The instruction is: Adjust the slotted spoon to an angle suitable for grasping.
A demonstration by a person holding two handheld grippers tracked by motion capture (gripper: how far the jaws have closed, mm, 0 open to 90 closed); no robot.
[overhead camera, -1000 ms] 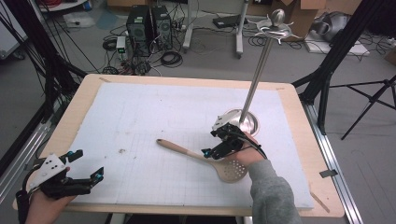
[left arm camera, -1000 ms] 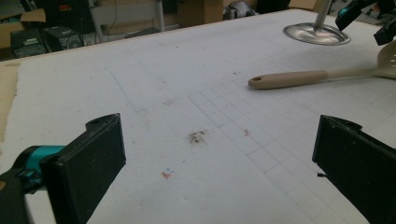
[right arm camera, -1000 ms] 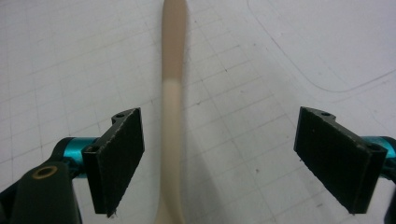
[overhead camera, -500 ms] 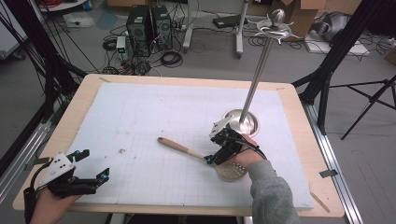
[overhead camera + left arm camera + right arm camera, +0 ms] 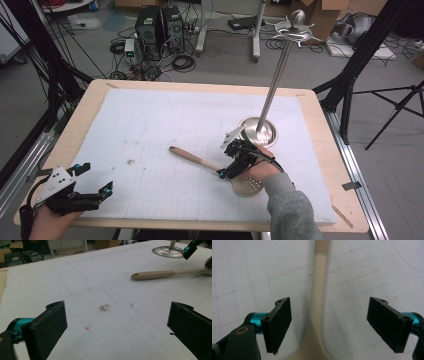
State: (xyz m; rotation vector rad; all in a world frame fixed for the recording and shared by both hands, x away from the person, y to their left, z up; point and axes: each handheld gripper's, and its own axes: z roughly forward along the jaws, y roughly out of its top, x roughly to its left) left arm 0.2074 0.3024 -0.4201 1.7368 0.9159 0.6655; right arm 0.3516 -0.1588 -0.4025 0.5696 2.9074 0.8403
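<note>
A beige slotted spoon point(image 5: 200, 161) lies flat on the white gridded mat point(image 5: 165, 125), handle pointing up-left, perforated head point(image 5: 248, 187) near the right hand. My right gripper point(image 5: 227, 162) hovers open just above the spoon's neck; in the right gripper view the handle point(image 5: 318, 290) runs between the two spread jaws, point(image 5: 329, 327) being the gripper's midpoint, without touching them. My left gripper point(image 5: 95, 179) is open near the front left corner, holding nothing. From the left gripper view point(image 5: 117, 325) the spoon handle point(image 5: 155, 275) lies far off at upper right.
A metal utensil stand with a round base point(image 5: 258, 131) and a tall pole topped by hooks point(image 5: 295, 27) rises just behind the right hand. A small dark stain point(image 5: 131, 161) marks the mat. Wooden table edge point(image 5: 85, 107) frames the mat.
The right gripper has moved a little down and toward the spoon's neck. The left gripper has shifted slightly right along the front edge. The spoon has stayed in place.
</note>
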